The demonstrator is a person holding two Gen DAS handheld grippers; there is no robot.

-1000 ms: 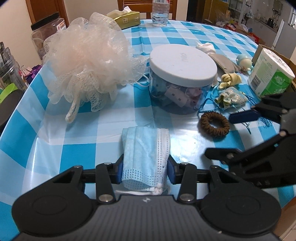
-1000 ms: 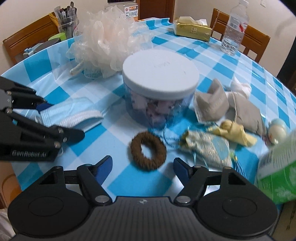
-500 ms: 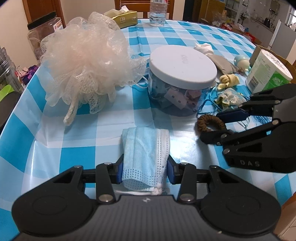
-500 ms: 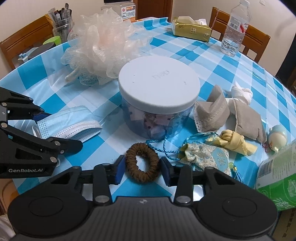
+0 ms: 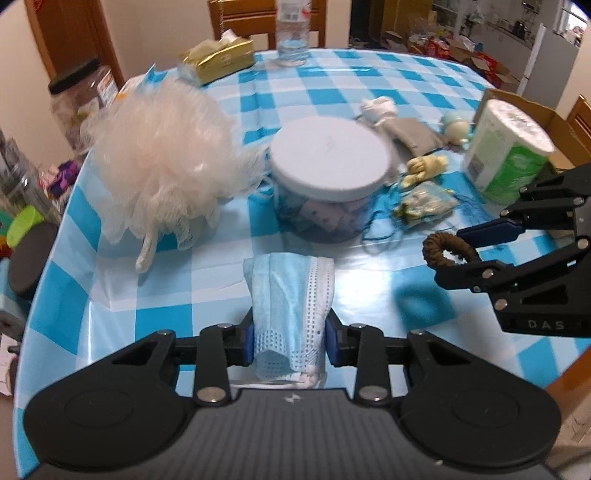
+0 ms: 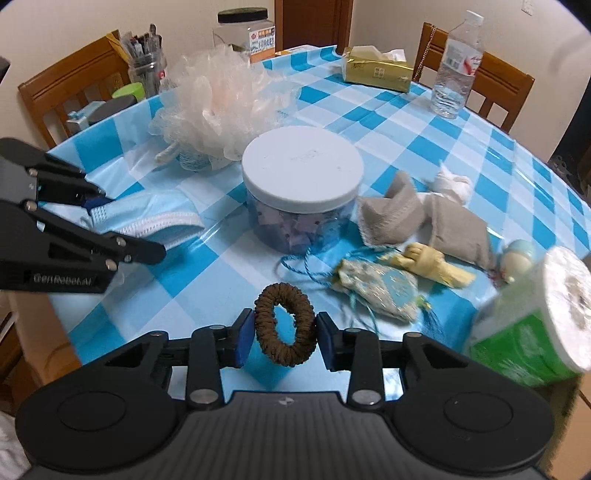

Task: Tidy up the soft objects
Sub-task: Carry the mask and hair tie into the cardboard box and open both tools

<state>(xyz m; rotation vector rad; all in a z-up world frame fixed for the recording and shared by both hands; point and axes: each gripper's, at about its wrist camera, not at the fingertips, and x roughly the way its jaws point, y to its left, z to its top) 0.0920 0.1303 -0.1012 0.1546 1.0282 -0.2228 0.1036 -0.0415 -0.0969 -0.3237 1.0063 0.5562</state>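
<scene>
My left gripper is shut on a folded light-blue face mask and holds it above the checked tablecloth; the mask also shows in the right wrist view. My right gripper is shut on a brown scrunchie, lifted off the table; it also shows in the left wrist view. A peach bath pouf, a clear jar with a white lid, a patterned pouch, grey cloth sachets and a yellow knotted cloth lie on the table.
A green-wrapped toilet roll stands close on the right. A tissue pack and a water bottle stand at the far side. A pen jar and a big plastic jar sit at the far left. Wooden chairs ring the table.
My right gripper moved forward, shut on the brown scrunchie and lifted it off the table. My left gripper rose with the face mask still in it.
</scene>
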